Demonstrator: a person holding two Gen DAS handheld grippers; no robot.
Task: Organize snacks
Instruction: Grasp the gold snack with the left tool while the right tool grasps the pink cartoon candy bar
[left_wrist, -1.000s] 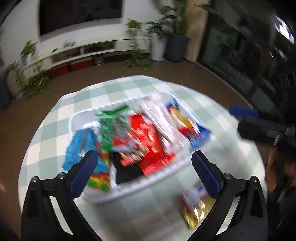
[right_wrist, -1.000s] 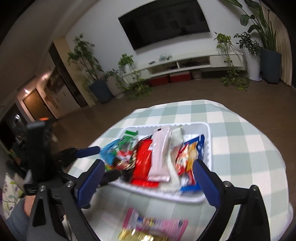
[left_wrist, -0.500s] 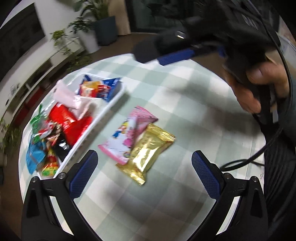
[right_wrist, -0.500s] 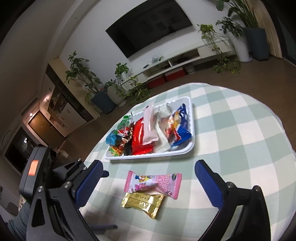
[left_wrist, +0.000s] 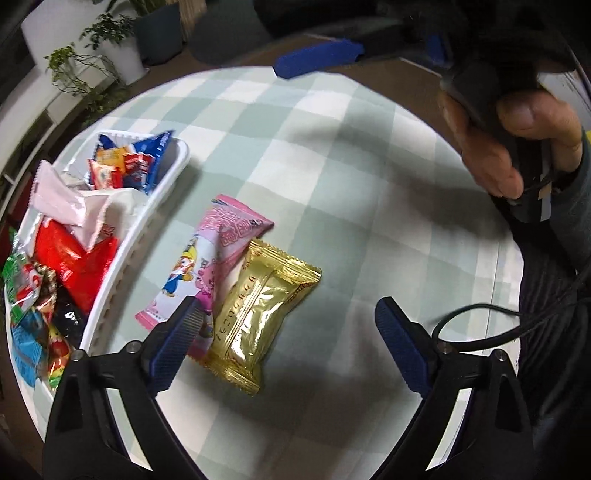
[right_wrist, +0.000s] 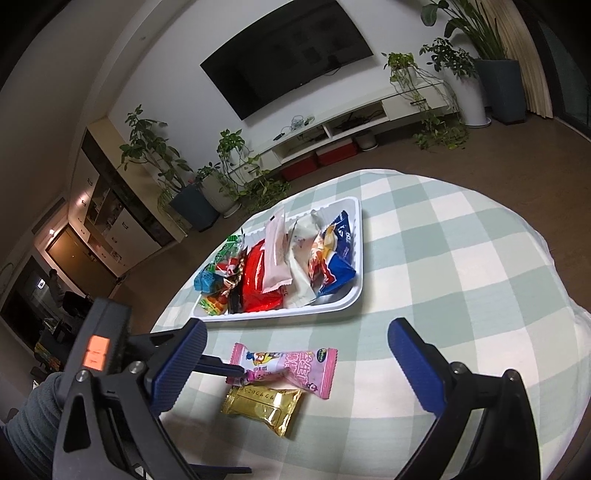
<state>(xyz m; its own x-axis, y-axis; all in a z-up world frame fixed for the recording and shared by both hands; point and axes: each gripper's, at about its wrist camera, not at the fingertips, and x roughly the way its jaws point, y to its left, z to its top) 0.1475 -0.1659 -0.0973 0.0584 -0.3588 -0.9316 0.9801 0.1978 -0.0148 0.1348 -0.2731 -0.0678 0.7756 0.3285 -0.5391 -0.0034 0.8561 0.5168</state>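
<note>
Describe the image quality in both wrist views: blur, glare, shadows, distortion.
Left wrist view: the gold packet shows bright glare on its foil, soft dark shadows fall across the checked tablecloth, and the hand at upper right is blurred. Right wrist view: sharper overall, with strong fisheye bending of the walls and the television, and dark vignetted corners.

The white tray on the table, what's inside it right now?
The white tray holds a heap of wrapped snacks: a blue packet, a pale pink one, a red one, green and light-blue ones at the far end. Whatever lies underneath them is covered.
</note>
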